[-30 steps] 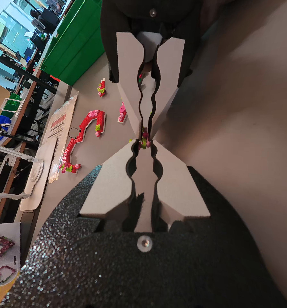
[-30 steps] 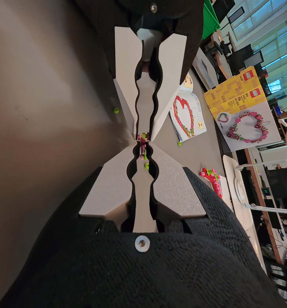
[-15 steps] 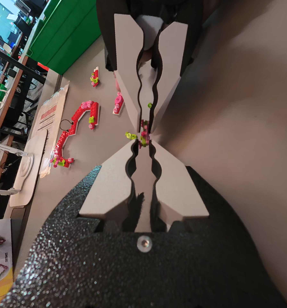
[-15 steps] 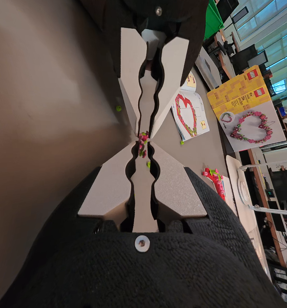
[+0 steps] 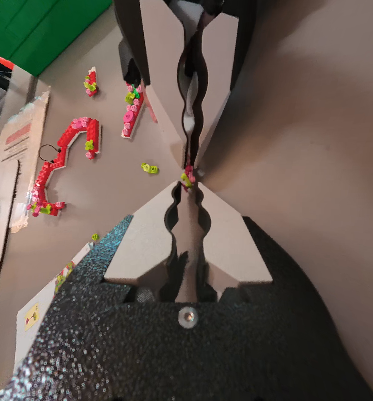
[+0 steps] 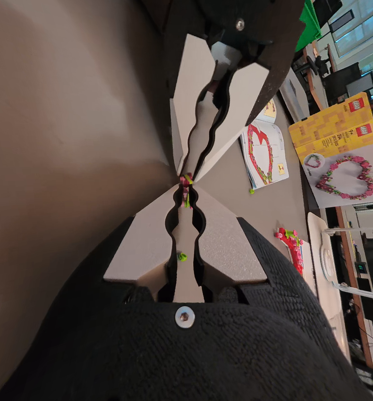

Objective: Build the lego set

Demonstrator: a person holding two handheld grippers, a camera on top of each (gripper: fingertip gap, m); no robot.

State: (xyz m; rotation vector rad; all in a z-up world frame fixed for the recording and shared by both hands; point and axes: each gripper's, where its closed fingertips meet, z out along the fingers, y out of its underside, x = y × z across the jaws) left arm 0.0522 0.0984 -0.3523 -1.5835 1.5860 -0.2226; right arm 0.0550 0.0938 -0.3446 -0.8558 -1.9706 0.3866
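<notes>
My left gripper (image 5: 187,185) and my right gripper (image 6: 185,187) meet tip to tip above the grey table. A small pink and lime flower cluster (image 5: 187,175) is pinched between them. It also shows in the right wrist view (image 6: 185,195), reaching back between my right fingers. Both grippers are shut on it. The right gripper comes down from the top of the left wrist view (image 5: 189,166), and the left gripper from the top of the right wrist view (image 6: 186,176). A red curved heart segment (image 5: 72,152) lies to the left on the table.
A white strip with pink flowers (image 5: 131,112), a small red piece (image 5: 91,83), a loose lime piece (image 5: 149,168) and a lime stud (image 5: 95,236) lie left. A green bin (image 5: 40,26) stands behind. The booklet (image 6: 265,156), box (image 6: 341,156) and another red segment (image 6: 291,245) lie right.
Both grippers stay shut tip to tip on the flower cluster. They have shifted together and the right gripper now leans sideways. The loose lime piece shows farther left of the tips.
</notes>
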